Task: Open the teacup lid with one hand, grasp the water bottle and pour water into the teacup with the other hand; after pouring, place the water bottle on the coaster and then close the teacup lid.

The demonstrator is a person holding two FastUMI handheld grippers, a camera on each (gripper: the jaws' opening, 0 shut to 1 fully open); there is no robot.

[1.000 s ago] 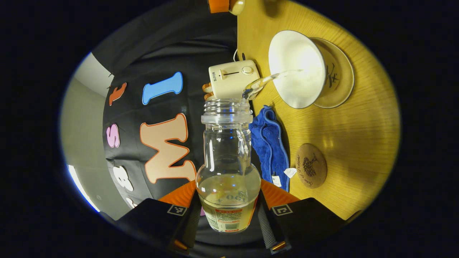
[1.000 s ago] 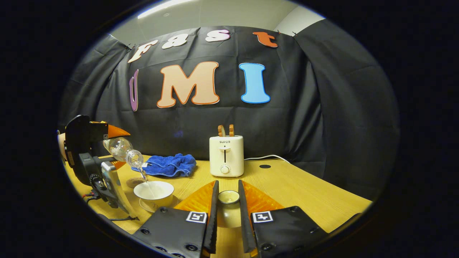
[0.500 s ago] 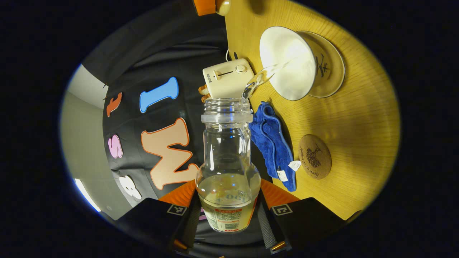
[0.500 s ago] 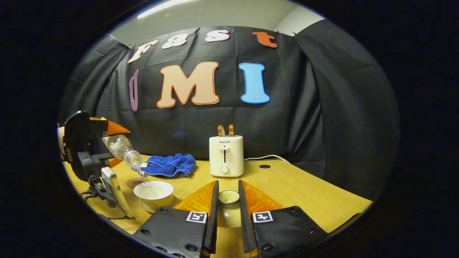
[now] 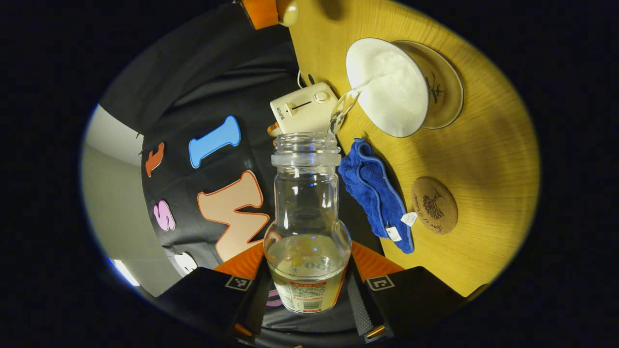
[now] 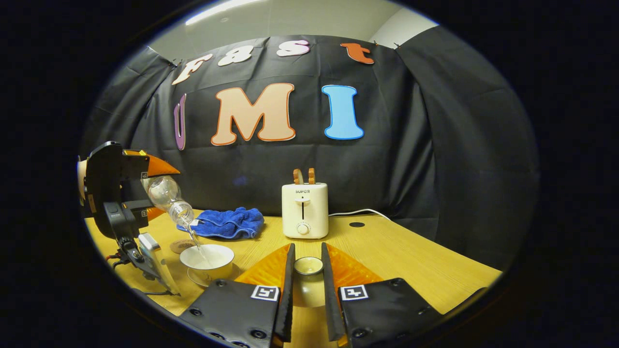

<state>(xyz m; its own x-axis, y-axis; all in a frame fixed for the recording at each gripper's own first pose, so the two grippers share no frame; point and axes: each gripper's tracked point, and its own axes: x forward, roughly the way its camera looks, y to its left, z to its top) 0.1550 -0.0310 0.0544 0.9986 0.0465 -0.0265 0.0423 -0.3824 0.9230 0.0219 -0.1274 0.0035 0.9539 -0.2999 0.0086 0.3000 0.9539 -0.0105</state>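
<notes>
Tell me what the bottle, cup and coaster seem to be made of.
Bottle: clear plastic, likely; see-through, threaded neck.
Cup: glazed white ceramic, apparently; smooth, glossy.
Coaster: looks like wood or cork; matte brown, dark printed design.

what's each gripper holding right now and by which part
The left gripper grips the water bottle at its labelled lower body, tilted over the teacup. The right gripper pinches the teacup lid by its knob.
</notes>
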